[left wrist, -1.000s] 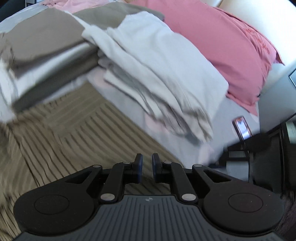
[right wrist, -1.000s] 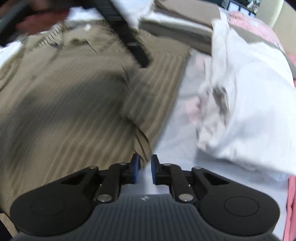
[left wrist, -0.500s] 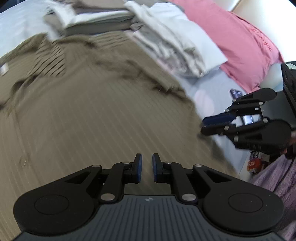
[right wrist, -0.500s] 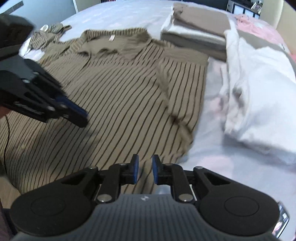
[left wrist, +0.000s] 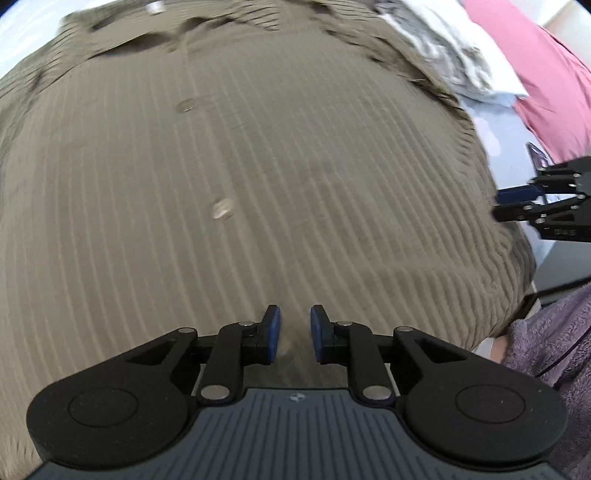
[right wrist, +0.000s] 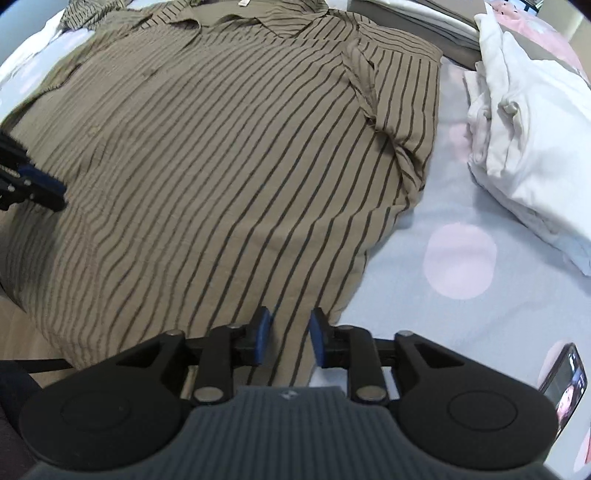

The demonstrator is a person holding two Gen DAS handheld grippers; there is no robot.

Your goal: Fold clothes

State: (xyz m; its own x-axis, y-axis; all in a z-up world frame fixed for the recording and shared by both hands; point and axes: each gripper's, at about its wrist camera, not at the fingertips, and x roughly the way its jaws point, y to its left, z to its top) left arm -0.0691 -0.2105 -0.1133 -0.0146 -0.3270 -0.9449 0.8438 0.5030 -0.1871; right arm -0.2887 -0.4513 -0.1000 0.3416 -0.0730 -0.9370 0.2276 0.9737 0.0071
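Note:
An olive button-up shirt with dark stripes (left wrist: 258, 166) lies spread flat on the bed, collar at the far end (right wrist: 221, 147). My left gripper (left wrist: 294, 334) hovers low over the shirt's near part, slightly open, with nothing pinched between the blue pads. My right gripper (right wrist: 290, 334) is slightly open over the shirt's near right hem corner, and the striped cloth shows in the gap. Each gripper appears in the other's view: the right one (left wrist: 498, 204) off the shirt's right edge, the left one (right wrist: 59, 195) at the shirt's left side.
A heap of white clothes (right wrist: 524, 122) lies right of the shirt on the pale dotted sheet (right wrist: 458, 258). A pink pillow (left wrist: 546, 74) lies beyond. A lit phone (right wrist: 565, 376) rests near the bed edge. Folded clothes (right wrist: 424, 14) sit at the back. A purple fleece sleeve (left wrist: 546, 354) is at lower right.
Both grippers have pulled back from the far piles toward the shirt's near hem and dropped lower. Their fingers have parted a little.

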